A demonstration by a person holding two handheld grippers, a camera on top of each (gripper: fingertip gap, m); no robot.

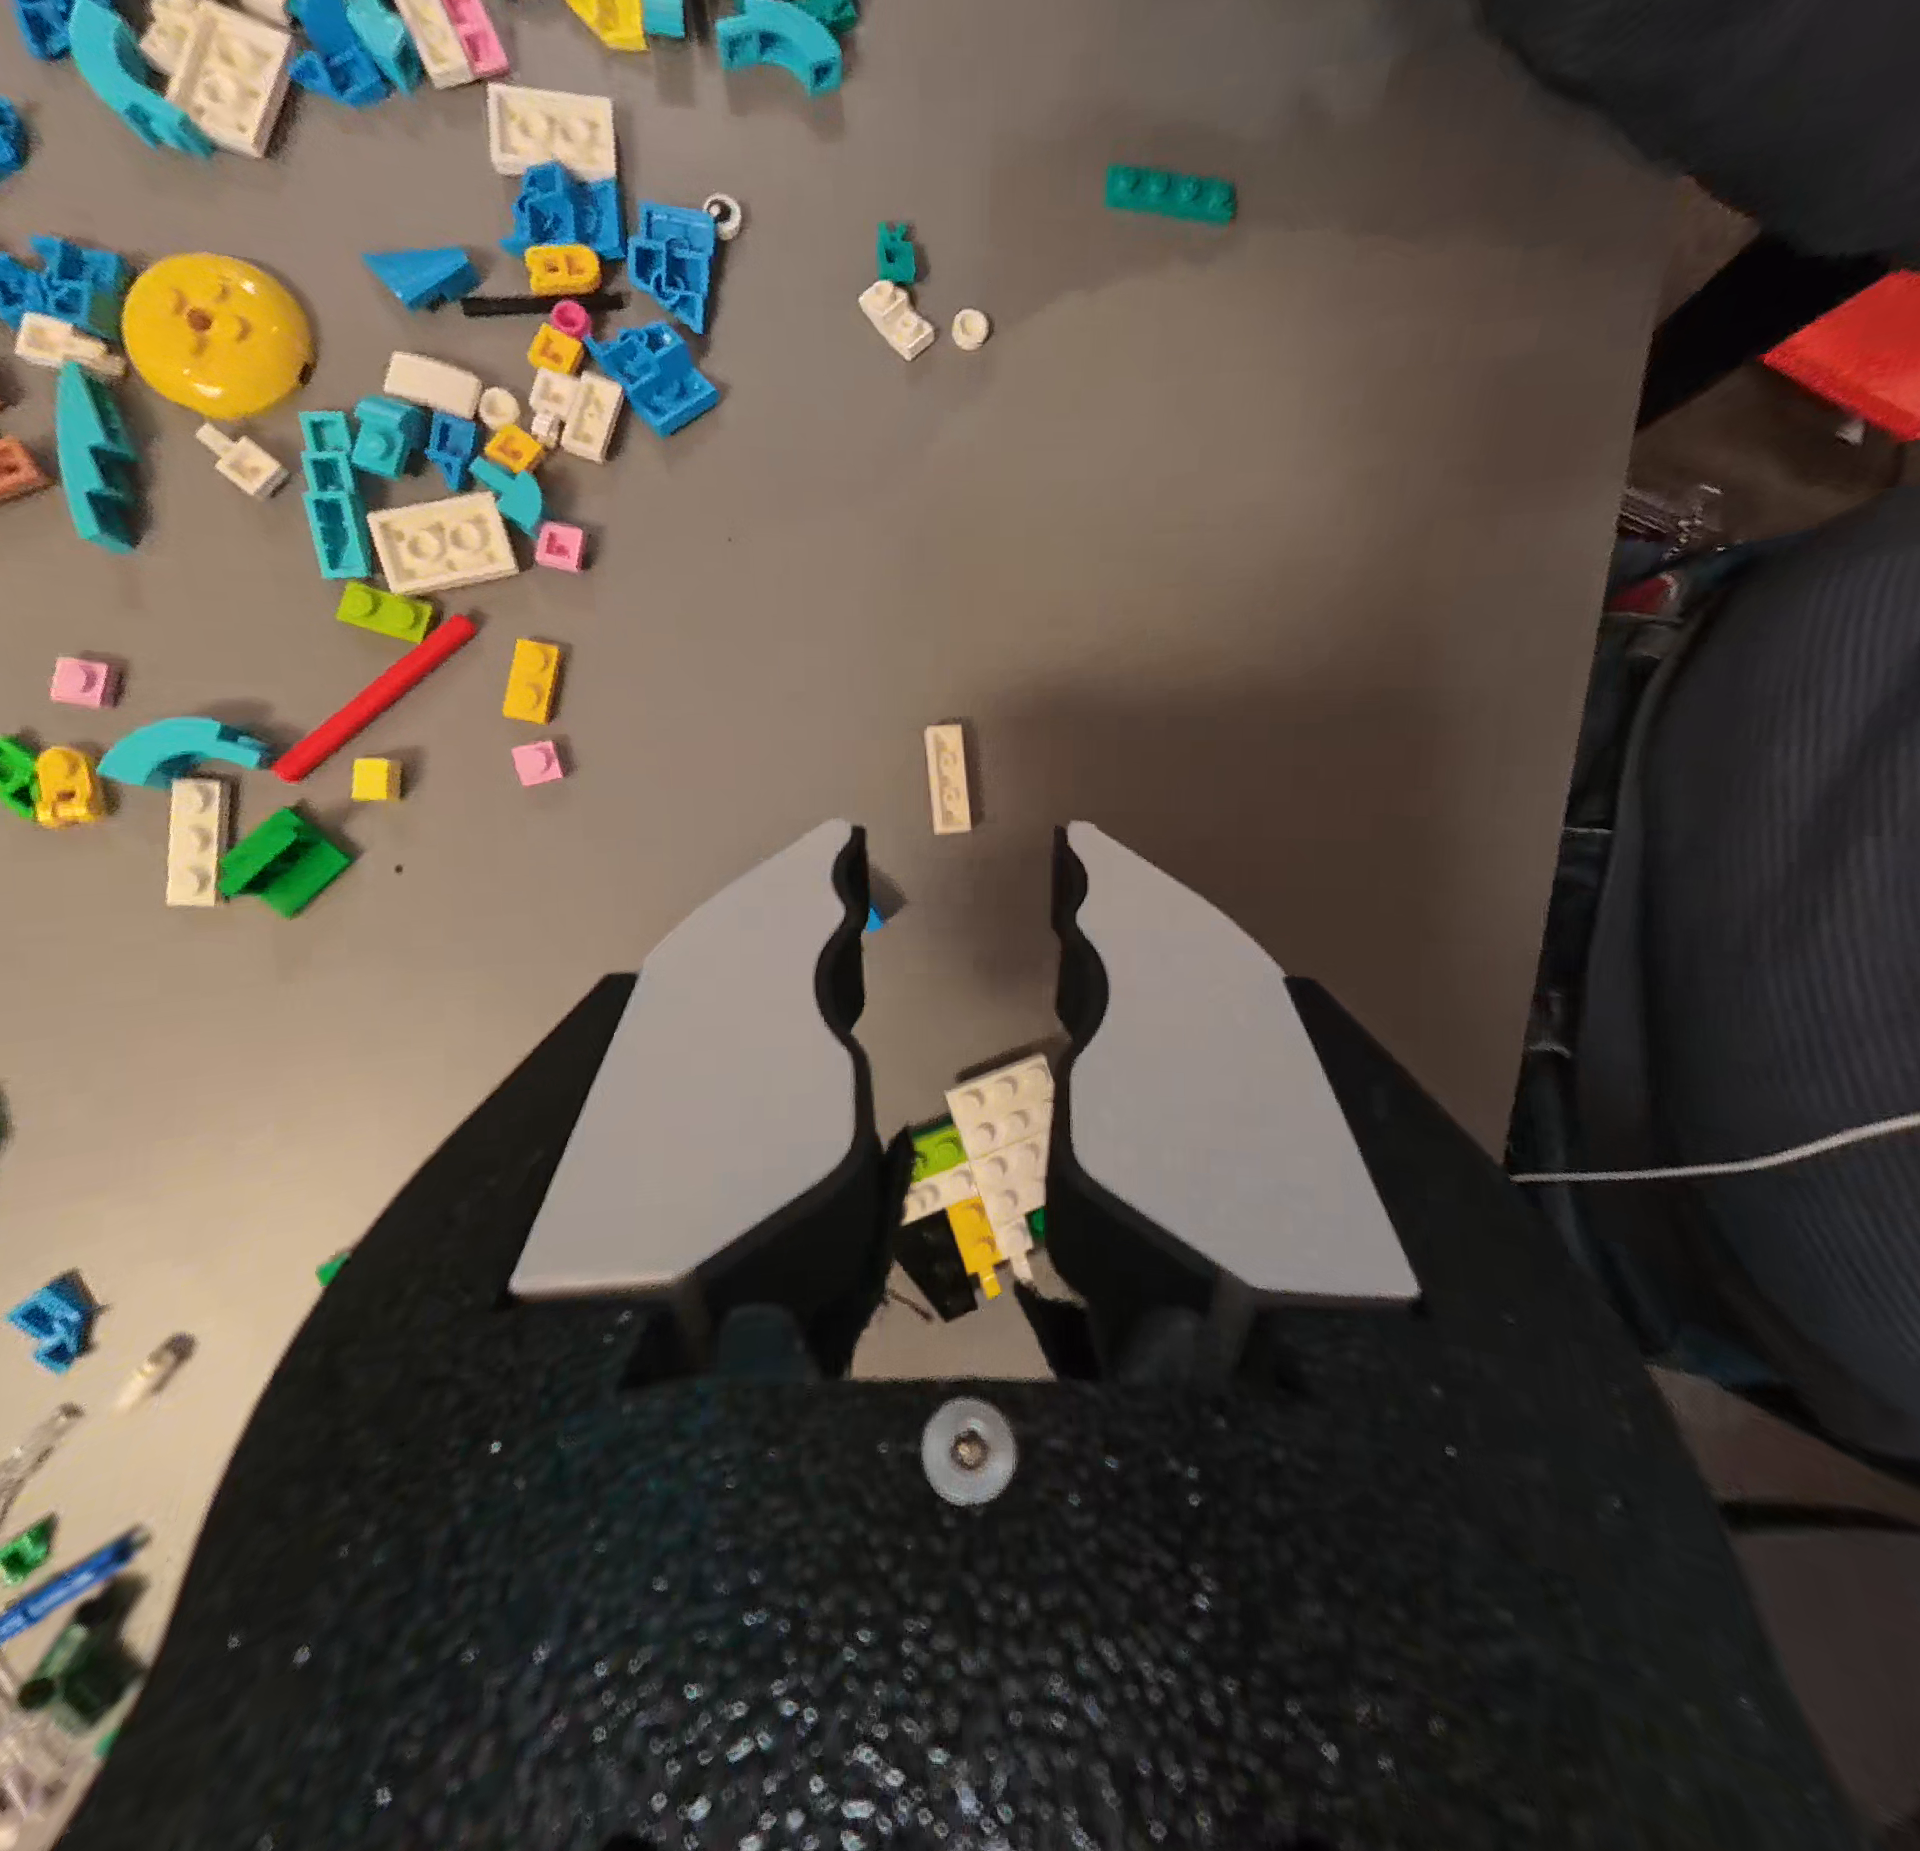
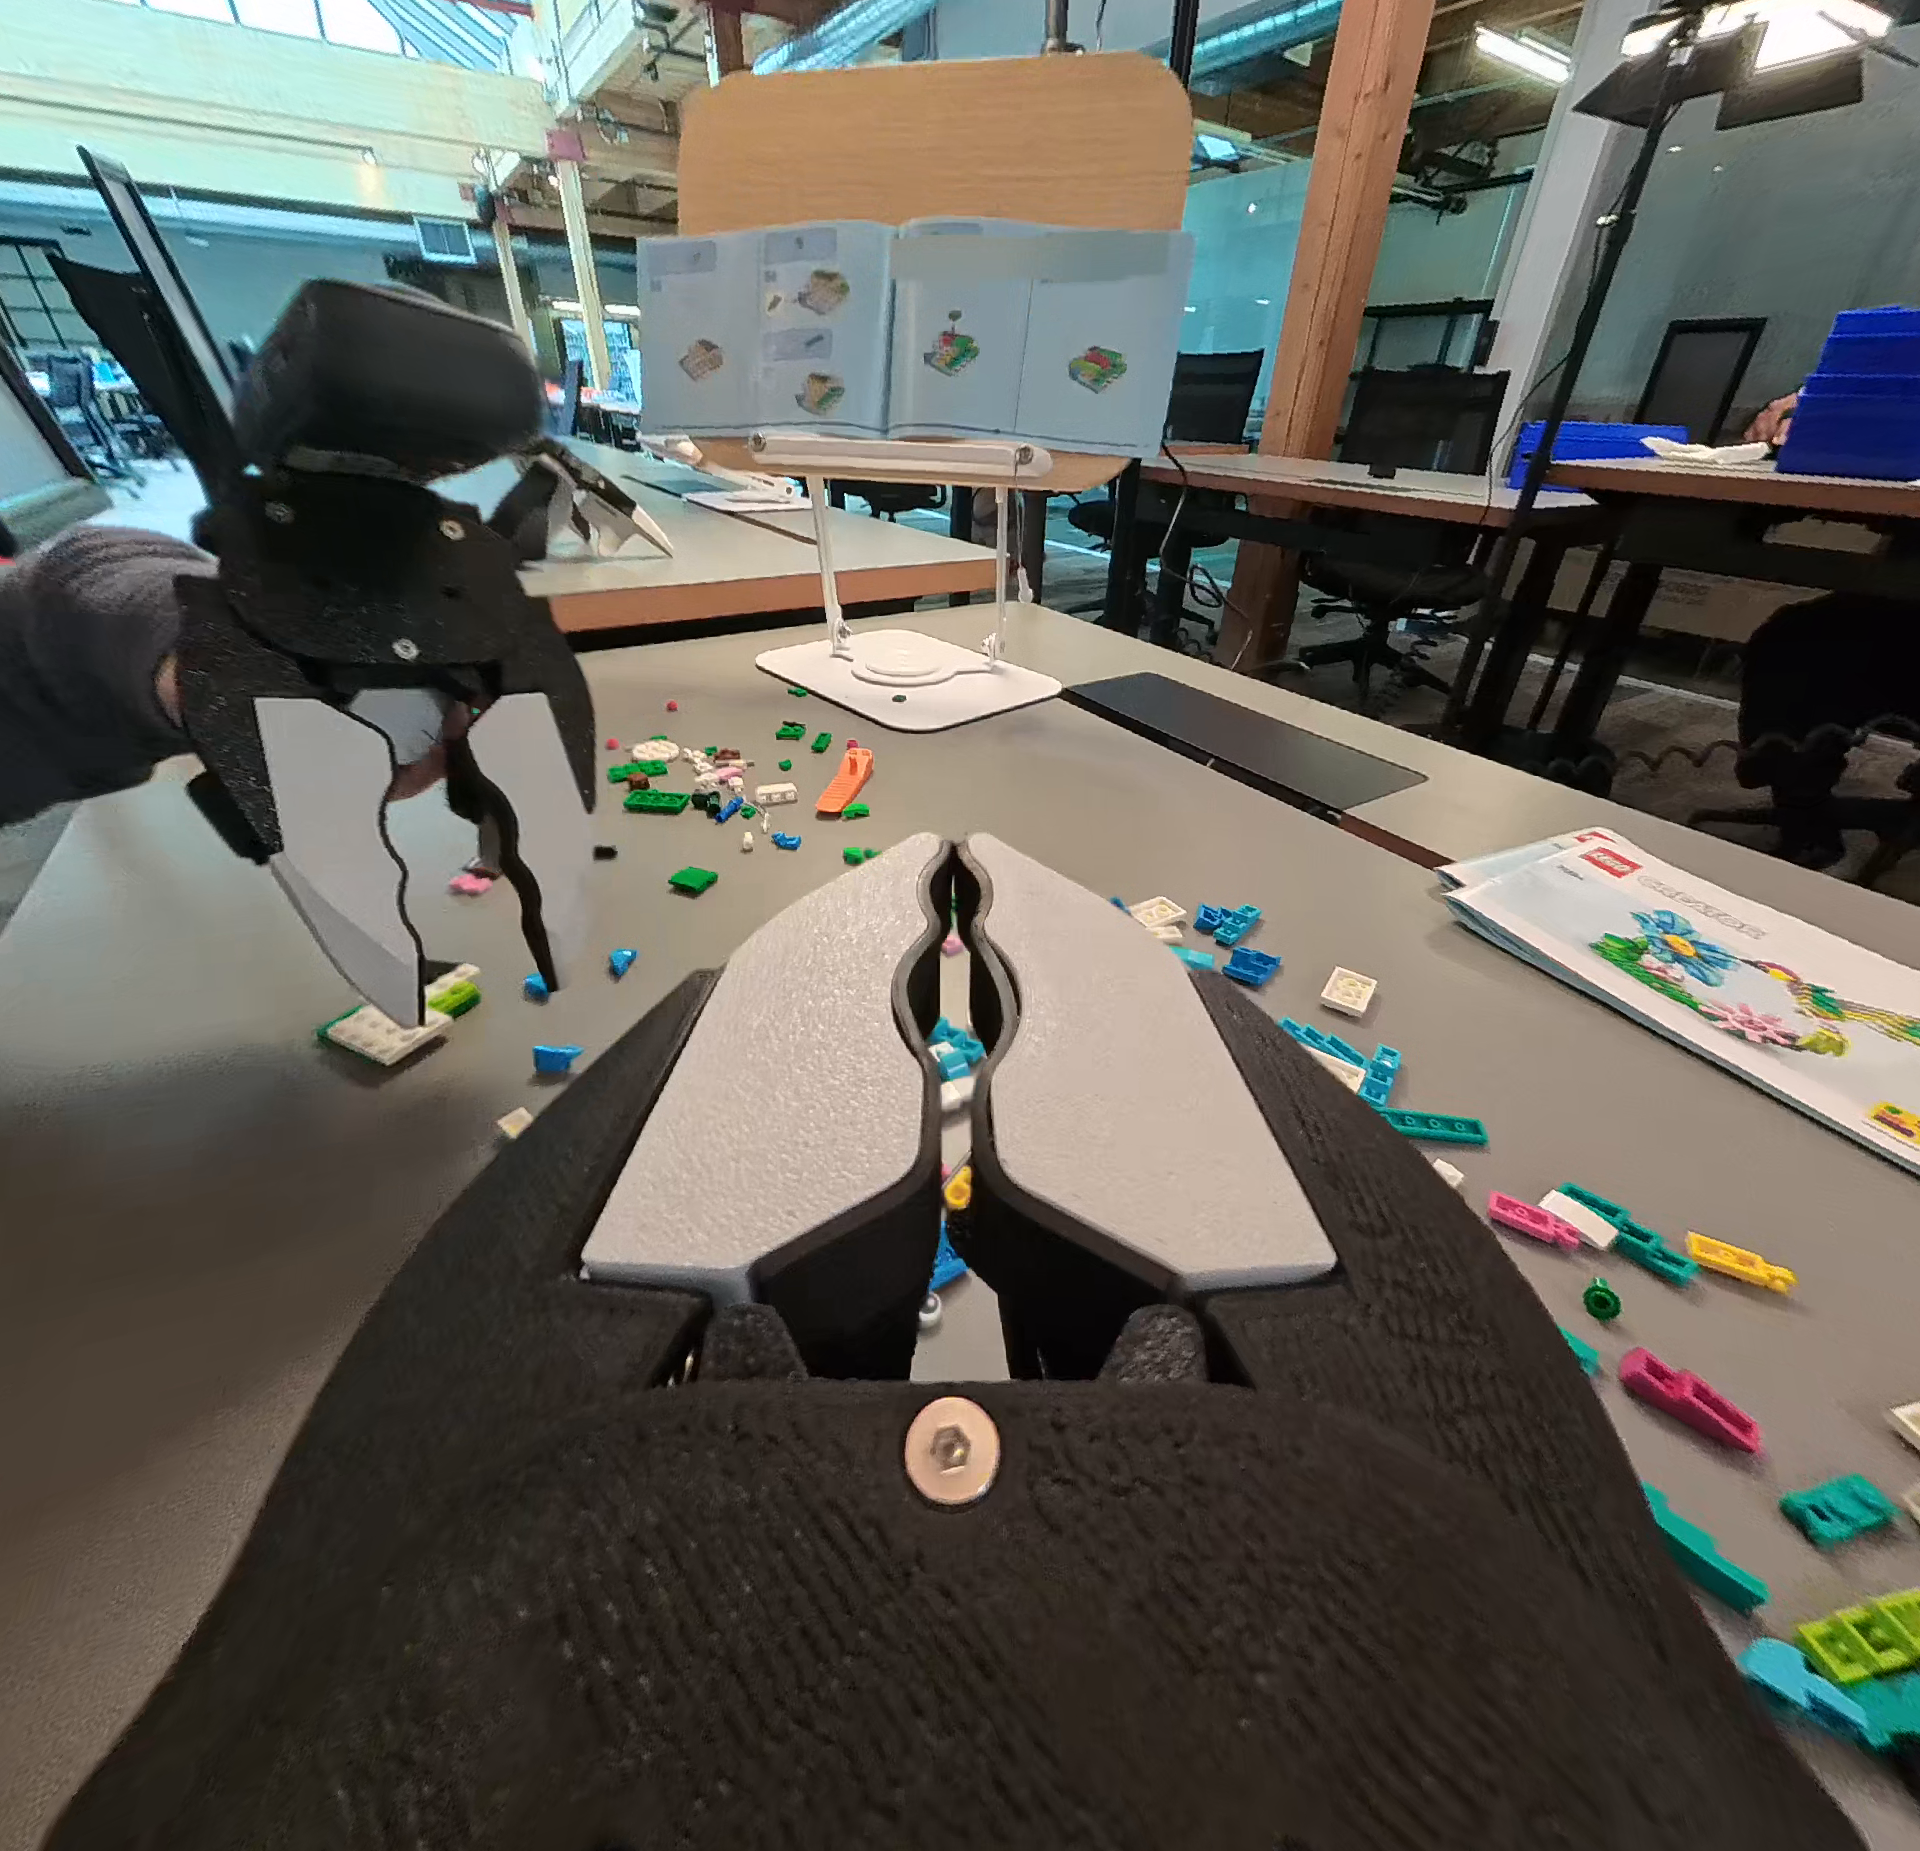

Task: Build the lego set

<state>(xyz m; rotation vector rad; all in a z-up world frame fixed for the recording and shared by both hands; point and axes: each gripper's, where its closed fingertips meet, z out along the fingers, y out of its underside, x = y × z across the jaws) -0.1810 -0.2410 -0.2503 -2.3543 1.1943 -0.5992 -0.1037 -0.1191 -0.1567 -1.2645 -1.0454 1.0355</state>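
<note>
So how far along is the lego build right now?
Early. Done: one small assembly of white, lime and yellow plates on the table. In hand: nothing; the left gripper stands open over it, the right gripper is shut and empty. Left: most loose bricks remain scattered.

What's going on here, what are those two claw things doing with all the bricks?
A person is building a Lego set with two handheld grippers. The left gripper is open, pointed down at a small white, green and yellow assembly on the grey table; it grips nothing. The right gripper is shut and empty above loose blue and white pieces. An open instruction booklet sits on a stand behind.
</note>
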